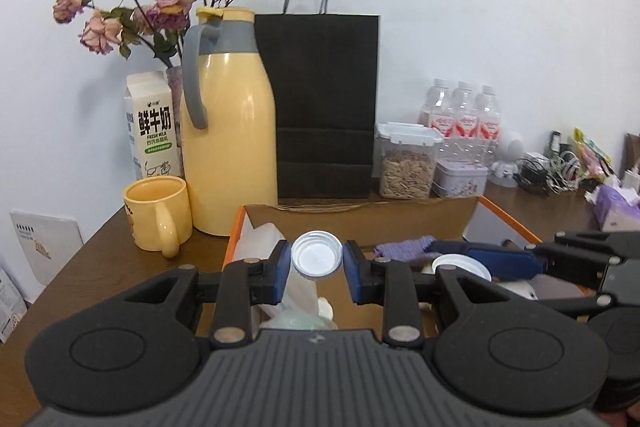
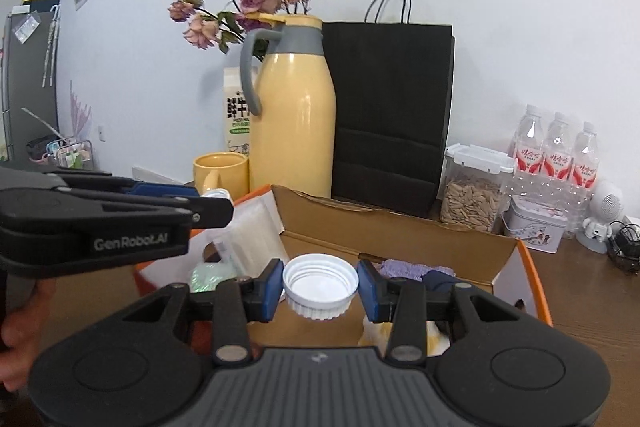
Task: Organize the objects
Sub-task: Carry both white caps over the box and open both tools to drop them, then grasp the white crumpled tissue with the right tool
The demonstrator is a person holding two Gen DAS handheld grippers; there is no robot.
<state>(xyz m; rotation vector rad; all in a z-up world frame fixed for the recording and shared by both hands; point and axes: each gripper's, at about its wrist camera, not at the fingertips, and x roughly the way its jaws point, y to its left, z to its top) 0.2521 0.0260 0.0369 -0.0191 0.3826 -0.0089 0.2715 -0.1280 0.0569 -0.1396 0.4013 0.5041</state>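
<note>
two grippers each clamped on cap above cardboard box point(image 2: 400, 227): left gripper point(image 1: 316, 265) held silver-rimmed cap point(image 1: 317, 258), right gripper point(image 2: 320, 289) held ribbed white cap point(image 2: 320, 285). caps judged light, rigid, slippery; side-rim hold suited.

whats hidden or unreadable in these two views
- Cardboard box contents: both views, mostly blocked by the grippers and held caps.
- Milk carton: right wrist view, largely behind the yellow jug.
- Vase: left wrist view, mostly behind jug and carton.
- Bottle labels: too small to read.
- Clutter at the table's far right: left wrist view, small and distorted.
</note>
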